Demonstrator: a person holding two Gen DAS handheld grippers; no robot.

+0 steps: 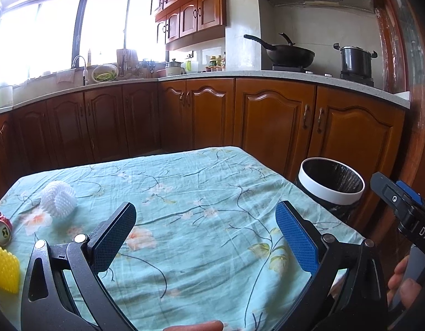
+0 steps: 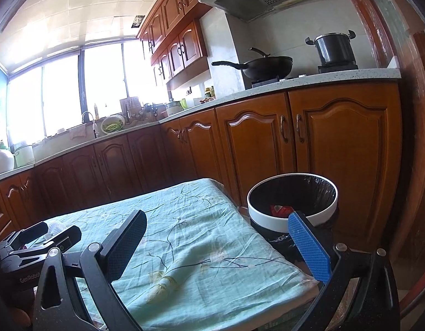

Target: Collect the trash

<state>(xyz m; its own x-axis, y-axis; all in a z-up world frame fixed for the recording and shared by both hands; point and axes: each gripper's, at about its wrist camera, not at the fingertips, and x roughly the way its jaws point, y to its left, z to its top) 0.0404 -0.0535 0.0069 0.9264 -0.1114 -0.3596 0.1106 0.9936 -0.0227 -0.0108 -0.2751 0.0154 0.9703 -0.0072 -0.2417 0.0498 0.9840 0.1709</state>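
Floral tablecloth (image 1: 201,193) beside wooden kitchen cabinets (image 1: 273,115).

Table (image 1: 185,193) stands before the cabinets (image 1: 267,115). Bin (image 1: 331,193) sits off the table's right edge, wrapper (image 2: 280,210) inside it. On the table's left part: foam net (image 1: 58,198); can (image 1: 1,227) left of it; spiky pad (image 1: 4,269) nearer than the can. Wok (image 1: 291,53) and pot (image 1: 355,59) on the counter behind.

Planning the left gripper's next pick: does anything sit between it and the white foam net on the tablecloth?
Nothing visible does. The left gripper is open above bare tablecloth, and the white foam net lies ahead to its left, with only cloth between them. The crushed red can sits further left, off that line.
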